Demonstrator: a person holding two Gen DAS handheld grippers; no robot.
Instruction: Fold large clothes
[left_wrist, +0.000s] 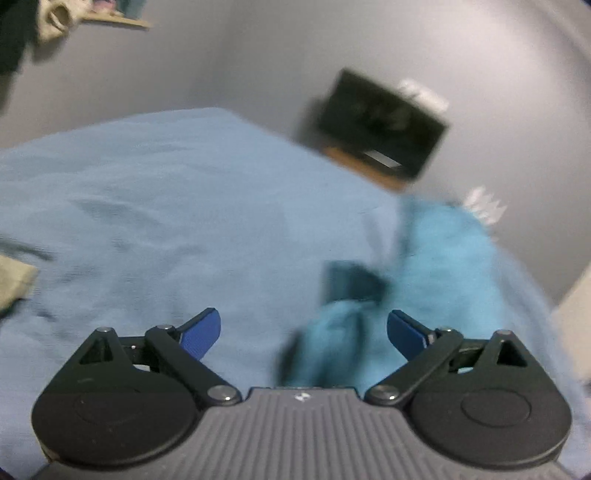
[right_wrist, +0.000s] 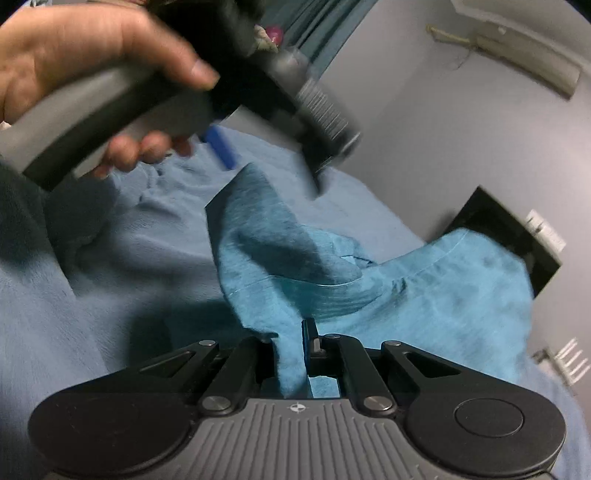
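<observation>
A teal garment (right_wrist: 406, 295) lies bunched and partly lifted over a light blue blanket (right_wrist: 55, 314) on the bed. My right gripper (right_wrist: 299, 332) is shut on a fold of it, and the cloth runs down between the jaws. In the left wrist view the garment (left_wrist: 443, 258) is a blur at the right. My left gripper (left_wrist: 303, 332) is open, its blue pads (left_wrist: 201, 334) wide apart and pressing on nothing. In the right wrist view a hand (right_wrist: 74, 55) holds that left gripper above the garment's dark-edged corner.
A black box (left_wrist: 384, 122) on a wooden stand sits by the grey wall past the bed's far corner. A beige cloth (left_wrist: 11, 280) lies at the blanket's left edge. A white ribbed fixture (right_wrist: 569, 358) is on the wall at the right.
</observation>
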